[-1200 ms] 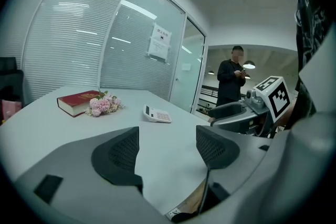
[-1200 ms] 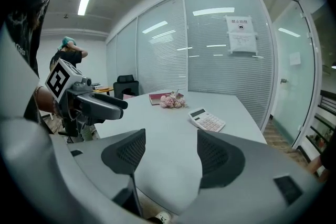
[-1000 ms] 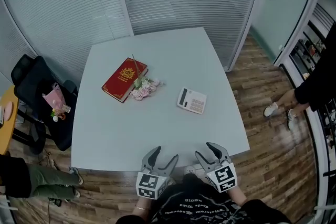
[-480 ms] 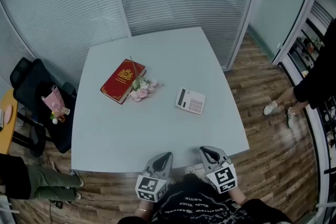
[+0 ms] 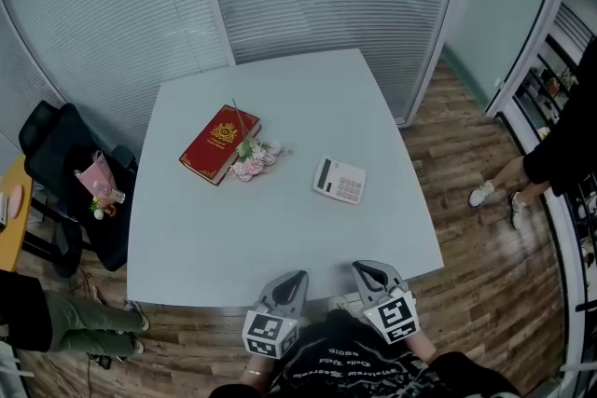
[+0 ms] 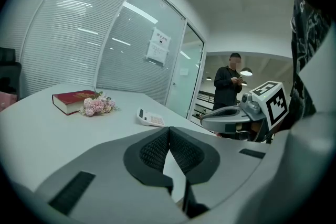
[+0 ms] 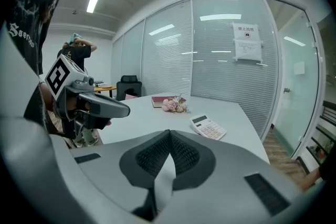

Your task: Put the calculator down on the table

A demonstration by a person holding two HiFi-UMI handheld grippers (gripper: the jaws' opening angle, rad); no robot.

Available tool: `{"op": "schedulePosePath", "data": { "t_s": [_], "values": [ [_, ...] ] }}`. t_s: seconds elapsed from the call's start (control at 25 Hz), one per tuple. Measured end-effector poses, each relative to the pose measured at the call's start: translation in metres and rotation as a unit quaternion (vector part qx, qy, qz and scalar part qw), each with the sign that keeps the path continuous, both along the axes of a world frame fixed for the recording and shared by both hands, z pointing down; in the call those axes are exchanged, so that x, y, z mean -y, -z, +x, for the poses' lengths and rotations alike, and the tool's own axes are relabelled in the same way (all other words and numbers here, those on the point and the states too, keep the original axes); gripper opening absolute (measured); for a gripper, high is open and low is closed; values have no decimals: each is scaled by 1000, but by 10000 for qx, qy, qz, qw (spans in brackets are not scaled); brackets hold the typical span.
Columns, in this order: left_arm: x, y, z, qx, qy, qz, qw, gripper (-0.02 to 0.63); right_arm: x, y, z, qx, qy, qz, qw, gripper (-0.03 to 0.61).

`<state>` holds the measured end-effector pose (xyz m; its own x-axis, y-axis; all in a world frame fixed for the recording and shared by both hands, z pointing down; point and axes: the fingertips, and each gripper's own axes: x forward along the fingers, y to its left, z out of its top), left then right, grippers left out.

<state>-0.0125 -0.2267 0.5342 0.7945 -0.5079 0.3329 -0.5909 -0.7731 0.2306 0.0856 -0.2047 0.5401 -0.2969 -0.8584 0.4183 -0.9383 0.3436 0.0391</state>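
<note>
A white calculator [image 5: 340, 179] lies flat on the pale table [image 5: 280, 238], right of its middle; it also shows as the calculator [image 6: 149, 117] in the left gripper view and the calculator [image 7: 208, 127] in the right gripper view. Both grippers hang at the table's near edge, well short of it. My left gripper [image 5: 297, 277] is shut with nothing between its jaws, tips meeting [image 6: 168, 129]. My right gripper [image 5: 359, 268] is likewise shut and empty [image 7: 169, 132].
A red book [image 5: 220, 143] and a pink flower bunch [image 5: 254, 157] lie on the table's left half. A black chair [image 5: 70, 186] with a pink bag stands at the left. A person [image 5: 560, 149] stands at the right; another person's legs [image 5: 56, 320] show at lower left.
Both grippers closed from wide open to shut, empty. They stayed at the table's near edge. The calculator did not move.
</note>
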Motion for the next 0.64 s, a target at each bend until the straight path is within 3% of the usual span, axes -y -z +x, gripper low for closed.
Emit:
{"op": "schedulePosePath", "data": {
  "t_s": [0.64],
  "values": [
    [2,1,8,93,87,25,9999,20,5,0,13,116,-279,-30,9995,6]
  ]
}}
